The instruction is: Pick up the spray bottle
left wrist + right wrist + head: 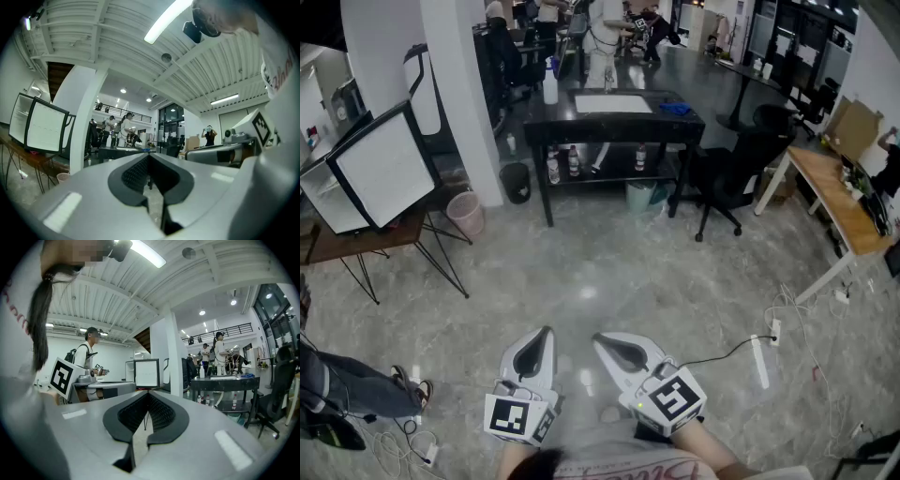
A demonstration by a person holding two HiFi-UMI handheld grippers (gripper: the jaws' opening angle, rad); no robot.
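Note:
A white spray bottle [550,86] stands at the left end of a black table [619,121] far across the room. In the right gripper view the bottle [202,371] shows small on that table [225,379]. My left gripper [546,331] and right gripper [598,339] are held side by side low in the head view, pointing towards the table and well short of it. Both are shut with nothing between their jaws. The left gripper [149,157] and the right gripper [147,397] show their dark pads closed together in their own views.
A white sheet [613,103] and a blue cloth [674,108] lie on the table; bottles [573,161] stand on its lower shelf. A black office chair [729,176] sits right of it, a pillar [469,103] and pink bin [467,214] left. Cables [787,309] trail on the floor.

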